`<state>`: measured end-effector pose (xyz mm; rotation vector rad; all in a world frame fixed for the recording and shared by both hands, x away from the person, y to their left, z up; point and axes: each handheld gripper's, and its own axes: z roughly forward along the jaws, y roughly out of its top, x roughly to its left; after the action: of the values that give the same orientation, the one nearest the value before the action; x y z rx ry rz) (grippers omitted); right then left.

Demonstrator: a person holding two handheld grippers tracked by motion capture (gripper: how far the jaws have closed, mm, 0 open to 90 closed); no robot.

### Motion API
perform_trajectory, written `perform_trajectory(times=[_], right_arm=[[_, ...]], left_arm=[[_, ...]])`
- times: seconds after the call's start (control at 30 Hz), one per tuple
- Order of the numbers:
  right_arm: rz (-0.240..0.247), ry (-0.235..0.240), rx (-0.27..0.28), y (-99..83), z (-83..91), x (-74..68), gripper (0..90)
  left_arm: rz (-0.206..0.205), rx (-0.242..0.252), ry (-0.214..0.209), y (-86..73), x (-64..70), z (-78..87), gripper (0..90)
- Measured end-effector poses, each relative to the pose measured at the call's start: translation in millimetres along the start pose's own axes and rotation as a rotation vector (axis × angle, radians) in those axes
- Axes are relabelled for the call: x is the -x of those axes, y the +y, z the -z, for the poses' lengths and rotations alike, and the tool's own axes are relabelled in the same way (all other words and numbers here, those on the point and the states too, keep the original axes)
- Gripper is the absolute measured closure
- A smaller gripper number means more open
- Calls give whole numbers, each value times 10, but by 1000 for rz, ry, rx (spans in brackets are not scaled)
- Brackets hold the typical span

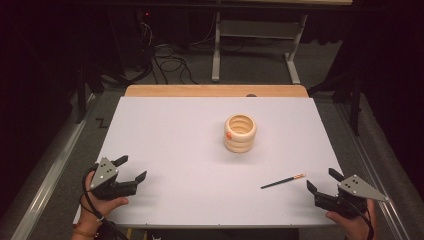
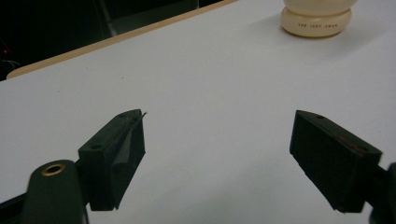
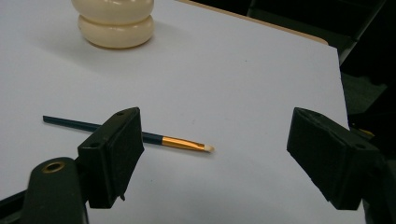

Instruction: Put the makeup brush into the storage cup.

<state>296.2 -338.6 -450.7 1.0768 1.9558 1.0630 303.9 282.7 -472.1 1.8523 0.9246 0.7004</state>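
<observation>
Both grippers parked at near desk (image 1: 165,145) corners, fingers spread, empty. Brush (image 1: 283,181) lies flat just ahead of R gripper (image 1: 324,184), prob first pick. Holder (image 1: 240,133) mid-desk, well apart from L gripper (image 1: 131,169).

1. Our left hand (image 1: 102,202) holds the left gripper (image 1: 131,169) low at our near left, jaws spread wide.
2. Our right hand (image 1: 352,222) holds the right gripper (image 1: 322,181) near right, jaws equally parted, empty.
</observation>
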Motion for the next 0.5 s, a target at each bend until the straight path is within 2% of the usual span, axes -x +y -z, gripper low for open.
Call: perform_trajectory(times=[0.07,0.23,0.37,0.43,0.5], right_arm=[[1,2,-9,-1,-5,-7,199],[-12,21,-23,-4,-9,-22,226],[-4,26,-45,-5,-24,-29,237],[-14,29,-60,-6,-32,-35,256],[-14,27,-76,-9,-42,-29,313]], left_arm=[[-6,-5,10,2,19,-12,199],[-7,-20,0,-9,26,-26,203],[-17,-25,-7,-11,36,-35,211],[-17,-29,-10,-14,37,-40,212],[-18,-34,-13,-19,40,-46,212]])
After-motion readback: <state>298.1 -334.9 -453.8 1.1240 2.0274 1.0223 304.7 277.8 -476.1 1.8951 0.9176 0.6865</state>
